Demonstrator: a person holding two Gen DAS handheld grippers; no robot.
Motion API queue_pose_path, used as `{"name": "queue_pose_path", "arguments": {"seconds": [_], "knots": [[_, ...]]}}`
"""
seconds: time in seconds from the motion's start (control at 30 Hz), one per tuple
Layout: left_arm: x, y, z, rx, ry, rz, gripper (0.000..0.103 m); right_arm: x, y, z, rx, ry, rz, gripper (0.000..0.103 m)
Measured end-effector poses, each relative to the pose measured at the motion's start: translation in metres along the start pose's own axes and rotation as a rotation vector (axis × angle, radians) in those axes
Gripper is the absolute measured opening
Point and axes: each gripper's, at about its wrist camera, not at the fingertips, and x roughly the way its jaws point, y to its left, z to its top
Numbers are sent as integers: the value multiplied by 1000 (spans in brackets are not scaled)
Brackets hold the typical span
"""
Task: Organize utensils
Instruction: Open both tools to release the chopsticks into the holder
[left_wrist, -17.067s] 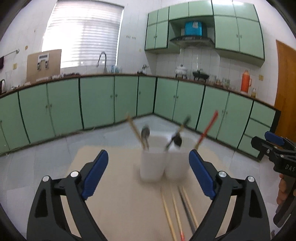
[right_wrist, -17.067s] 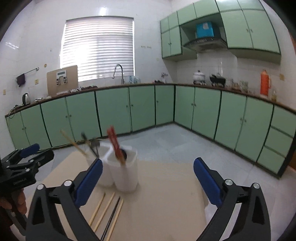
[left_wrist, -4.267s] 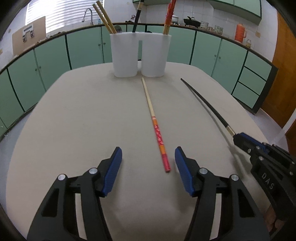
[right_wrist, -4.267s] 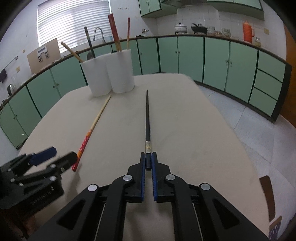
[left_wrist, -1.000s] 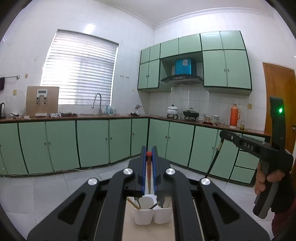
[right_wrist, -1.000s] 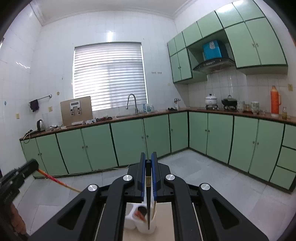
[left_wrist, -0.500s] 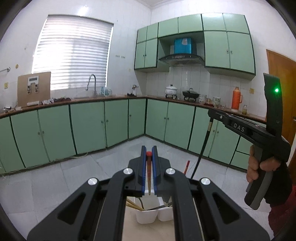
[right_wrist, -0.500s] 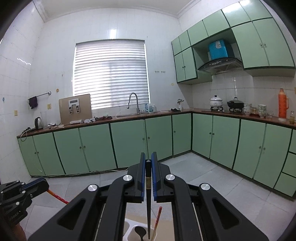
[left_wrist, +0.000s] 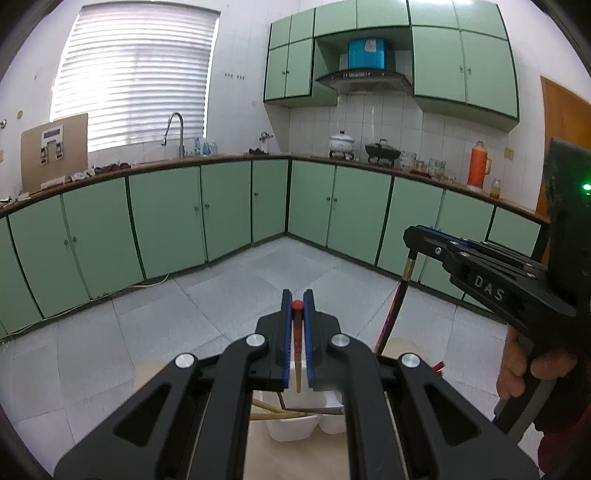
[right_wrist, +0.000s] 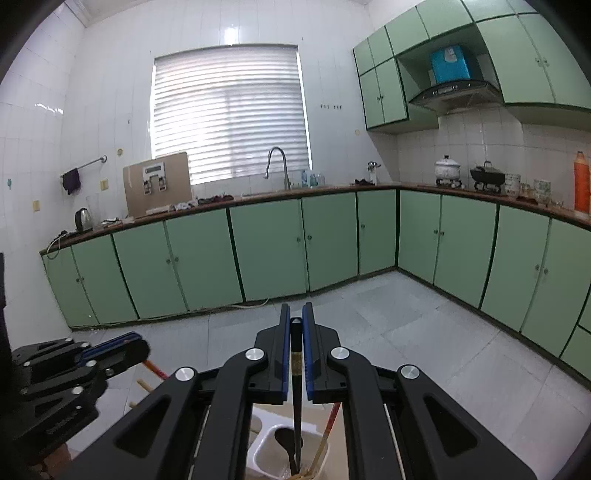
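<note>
**Two chopsticks poised over the cups**

While both chopsticks hang point-down, each hand-held gripper pinches one near its top so it can drop straight in. The left hand-held gripper (left_wrist: 296, 325) is pressed on the red-tipped chopstick (left_wrist: 296, 332) above the white cups (left_wrist: 295, 428) on the desk (left_wrist: 295, 461). The right hand-held gripper (right_wrist: 294, 332) clamps the black chopstick (right_wrist: 296, 387), whose lower end already sits inside a cup (right_wrist: 284, 454) beside a spoon (right_wrist: 286, 437). Judged from this, release comes next.
</note>
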Motion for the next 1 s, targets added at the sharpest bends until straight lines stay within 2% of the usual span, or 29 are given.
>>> {"name": "queue_pose_path", "arguments": {"seconds": [0.33,0.67,0.7,0.83,1.0], "knots": [[39,7,-24,0,96,-1,5,12,-2,-25,-1,67,30,6],[47,14,-39,-22,132,8,9,16,-9,-44,43,126,47,9],[46,15,-40,-25,130,9,14,15,-10,-44,48,125,48,10],[32,15,-38,-38,97,22,46,3,-16,-38,83,94,43,27],[8,13,-32,-48,42,37,59,-22,-23,-28,98,30,14,47]]}}
